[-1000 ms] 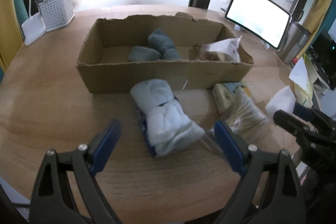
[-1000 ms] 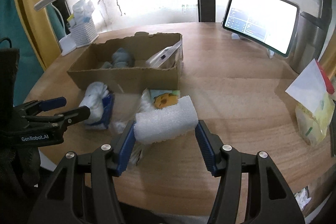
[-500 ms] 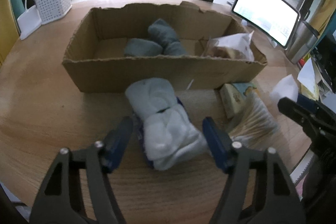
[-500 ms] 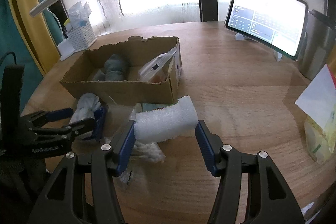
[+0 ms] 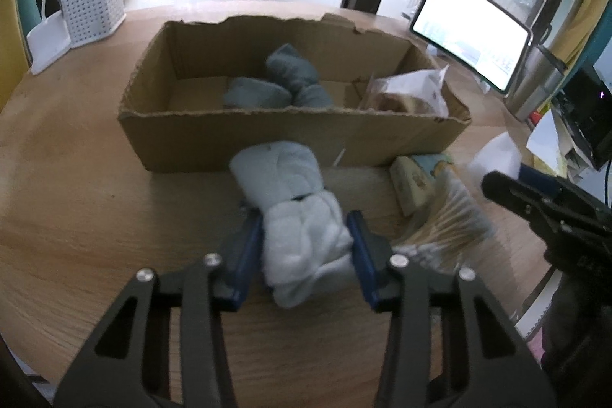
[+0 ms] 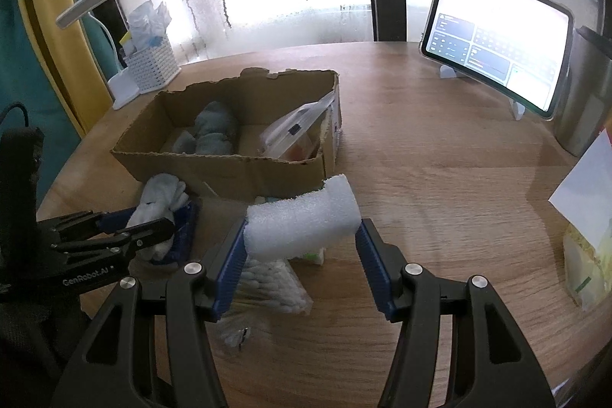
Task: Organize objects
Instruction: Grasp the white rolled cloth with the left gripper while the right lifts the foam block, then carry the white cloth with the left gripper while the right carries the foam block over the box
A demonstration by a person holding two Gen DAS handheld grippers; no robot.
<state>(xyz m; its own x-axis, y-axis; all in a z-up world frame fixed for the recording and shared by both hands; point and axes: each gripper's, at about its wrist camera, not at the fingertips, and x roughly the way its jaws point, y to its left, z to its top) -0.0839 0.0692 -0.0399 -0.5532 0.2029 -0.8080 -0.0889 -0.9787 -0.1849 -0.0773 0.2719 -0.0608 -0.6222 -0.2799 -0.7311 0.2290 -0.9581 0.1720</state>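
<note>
My left gripper point(image 5: 306, 247) is shut on a pale blue-white rolled sock bundle point(image 5: 294, 201) lying on the table in front of the cardboard box point(image 5: 244, 136); it also shows in the right wrist view point(image 6: 126, 228). The box holds grey-blue socks point(image 5: 283, 83) and a clear plastic bag point(image 5: 409, 94). My right gripper point(image 6: 302, 247) is shut on a white foam block point(image 6: 302, 220) and holds it above a bag of cotton swabs point(image 6: 267, 285), right of the box's near corner point(image 6: 325, 163).
A small yellow packet point(image 5: 417, 182) and the cotton swab bag point(image 5: 443, 236) lie right of the sock bundle. A white basket point(image 5: 91, 10), a tablet on a stand point(image 6: 497, 41), a steel tumbler point(image 6: 585, 102) and a paper bag point(image 6: 589, 217) ring the round wooden table.
My left gripper moved forward around the sock bundle and closed on it. My right gripper carried the foam block forward, closer to the box.
</note>
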